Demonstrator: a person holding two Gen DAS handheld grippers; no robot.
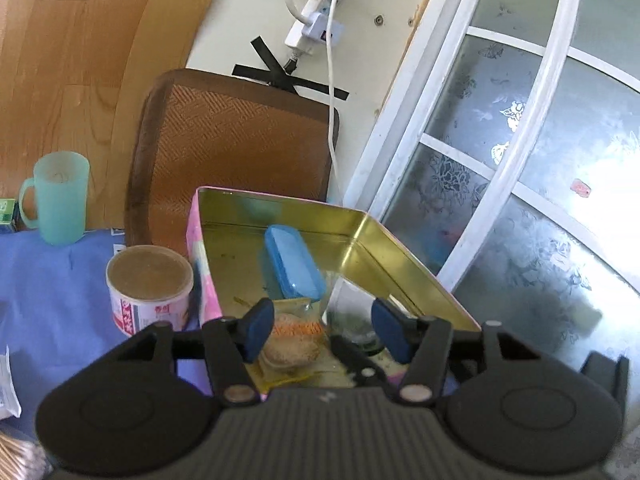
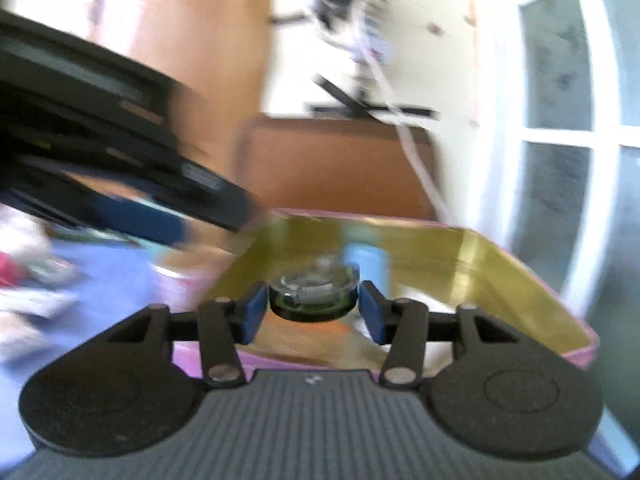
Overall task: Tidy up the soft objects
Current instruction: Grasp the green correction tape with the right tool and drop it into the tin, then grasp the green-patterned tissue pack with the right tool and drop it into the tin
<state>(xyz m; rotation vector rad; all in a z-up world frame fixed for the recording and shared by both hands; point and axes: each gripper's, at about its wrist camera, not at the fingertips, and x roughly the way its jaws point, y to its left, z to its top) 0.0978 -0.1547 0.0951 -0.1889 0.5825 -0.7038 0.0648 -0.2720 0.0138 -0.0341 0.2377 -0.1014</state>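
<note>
A pink tin box [image 1: 404, 258] with a gold inside stands on the blue cloth. In it lie a blue plastic case [image 1: 294, 262], clear wrapped snack packets [image 1: 290, 350] and a small round glass jar [image 1: 352, 318]. My left gripper [image 1: 325, 330] hovers open over the near part of the tin, the packets below its fingers and nothing pinched. In the blurred right wrist view my right gripper [image 2: 313, 312] is shut on the glass jar [image 2: 313, 294], both blue pads against its sides, above the tin [image 2: 520, 280]. The left gripper's black body crosses that view's upper left.
A green mug [image 1: 56, 200] and a can with a tan lid [image 1: 150, 280] stand on the blue cloth [image 1: 52, 280] left of the tin. Behind are a brown woven cushion [image 1: 232, 152], a power strip with a white cable [image 1: 316, 24] and a glass door [image 1: 520, 140].
</note>
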